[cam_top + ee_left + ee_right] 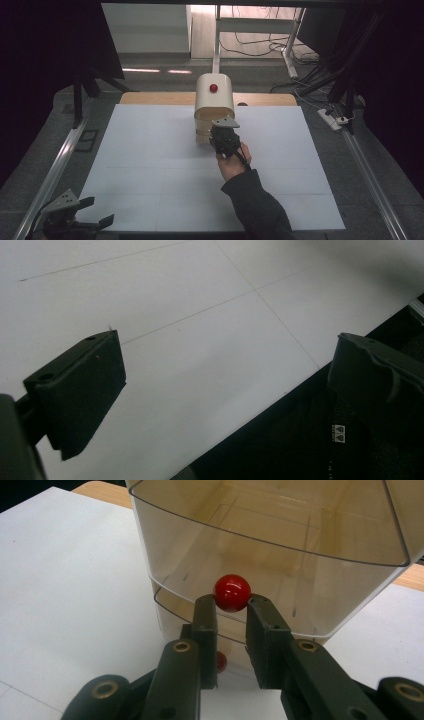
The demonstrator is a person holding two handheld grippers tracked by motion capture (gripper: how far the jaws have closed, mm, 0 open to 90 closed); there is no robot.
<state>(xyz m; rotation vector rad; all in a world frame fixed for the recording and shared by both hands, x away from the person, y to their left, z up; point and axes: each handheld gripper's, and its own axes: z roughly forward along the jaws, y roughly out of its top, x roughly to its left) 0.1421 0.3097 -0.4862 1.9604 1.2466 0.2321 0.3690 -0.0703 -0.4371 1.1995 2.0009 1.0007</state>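
Here, going left to right across the high view, I see one white sheet (150, 165) covering one wooden table (150, 98), and two grippers. My left gripper (97, 212) sits at the sheet's near left corner, well apart from everything else. In the left gripper view its two black jaws stand wide apart with nothing between them, over the bare sheet and its dark front edge.

Toward the middle stands one tall container (214, 107), rounded in front, made of stacked drawers. In the high view it looks cream; in the right gripper view it looks clear and tinted (300, 545). I count two red knobs in each view. In the high view I point to the one high on the front (213, 88).

My right gripper (218, 134) is at the container's lower front, held by one hand (234, 162) in a dark sleeve (257, 207). In the right gripper view its two jaws are clamped on one red knob (232, 592), a pad touching each side. A second, smaller-looking knob (220, 661) shows below, between the jaws' lower parts.
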